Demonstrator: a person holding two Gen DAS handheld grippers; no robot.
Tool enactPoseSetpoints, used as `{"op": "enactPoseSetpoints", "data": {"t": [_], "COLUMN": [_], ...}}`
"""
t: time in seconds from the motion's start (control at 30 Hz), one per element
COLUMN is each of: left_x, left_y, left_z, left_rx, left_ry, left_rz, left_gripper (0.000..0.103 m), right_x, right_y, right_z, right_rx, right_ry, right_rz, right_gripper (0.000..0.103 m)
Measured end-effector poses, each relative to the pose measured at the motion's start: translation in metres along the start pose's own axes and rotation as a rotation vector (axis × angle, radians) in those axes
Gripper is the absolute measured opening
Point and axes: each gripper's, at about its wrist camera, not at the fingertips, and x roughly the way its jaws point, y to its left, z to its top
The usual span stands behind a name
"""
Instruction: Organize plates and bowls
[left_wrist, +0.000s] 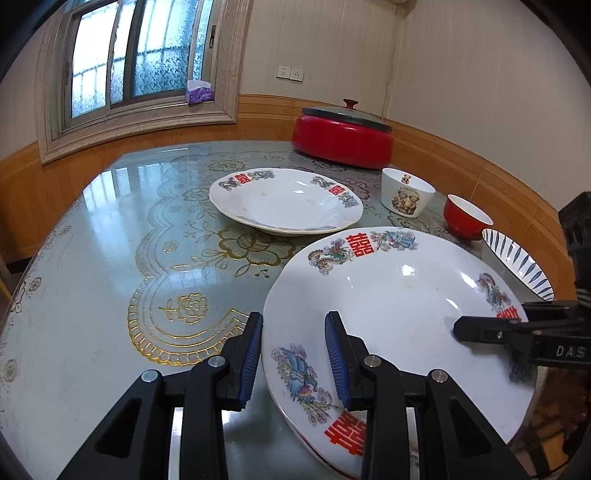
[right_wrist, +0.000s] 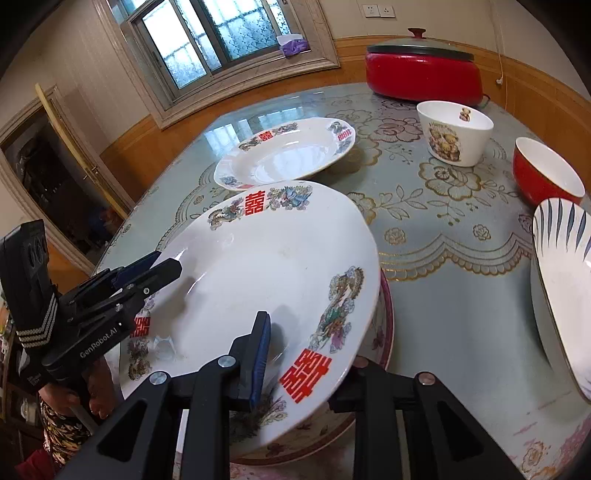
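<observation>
Both my claws straddle the rim of the double-happiness plate (left_wrist: 388, 295): left gripper (left_wrist: 293, 360) open w/ rim between pads, right gripper (right_wrist: 306, 363) too, can't tell if clamped. Glazed, slippery, chippable, so grip rim only. Second plate (left_wrist: 284, 201) sits farther back on table (left_wrist: 110, 258).

Left gripper (left_wrist: 293, 354): black two-finger unit with blue ribbed pads (left_wrist: 251, 358); fingers are spread apart, one on either side of a plate's rim; contact with the rim cannot be made out. In the right wrist view it is seen entering from the left (right_wrist: 155, 267), its fingers lying close together there. Right gripper (right_wrist: 306, 365): same build; one blue-padded finger (right_wrist: 258, 354) is set above a plate's rim, the other is hidden beneath it. A hand (right_wrist: 96, 404) is partly visible below the left gripper's body.
</observation>
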Motion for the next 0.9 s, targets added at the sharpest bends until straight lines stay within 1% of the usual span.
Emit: {"op": "enactPoseSetpoints", "data": {"t": [0.2, 0.27, 0.37, 0.5, 0.57, 0.7, 0.77, 0.83, 0.9], "left_x": [0.009, 0.007, 0.006, 0.004, 0.003, 0.003, 0.003, 0.004, 0.004], "left_y": [-0.001, -0.001, -0.006, -0.009, -0.009, -0.012, -0.013, -0.014, -0.013], "left_z": [-0.003, -0.005, -0.006, -0.007, -0.007, -0.007, -0.008, -0.008, -0.009], "left_rx": [-0.018, -0.017, 0.004, 0.019, 0.014, 0.023, 0.028, 0.027, 0.022], "left_ry": [0.060, 0.059, 0.063, 0.065, 0.060, 0.061, 0.066, 0.070, 0.074], "left_rz": [0.006, 0.010, 0.034, 0.037, 0.031, 0.030, 0.028, 0.030, 0.031], "left_gripper": [0.034, 0.034, 0.035, 0.043, 0.045, 0.050, 0.052, 0.055, 0.063], "right_x": [0.006, 0.007, 0.006, 0.006, 0.005, -0.003, -0.008, -0.012, -0.013], "right_y": [-0.006, -0.008, -0.005, -0.003, -0.006, -0.015, -0.018, -0.021, -0.023], "right_z": [-0.007, -0.007, -0.008, -0.009, -0.009, -0.006, -0.005, -0.005, -0.006], "right_rx": [0.015, 0.022, 0.005, -0.008, 0.000, 0.021, 0.026, 0.034, 0.045], "right_ry": [0.018, 0.017, 0.014, 0.033, 0.043, 0.038, 0.032, 0.029, 0.031], "right_rz": [0.005, 0.019, 0.010, 0.015, 0.005, -0.005, -0.027, -0.009, 0.008], "right_gripper": [0.025, 0.025, 0.025, 0.027, 0.029, 0.032, 0.034, 0.034, 0.034]}}
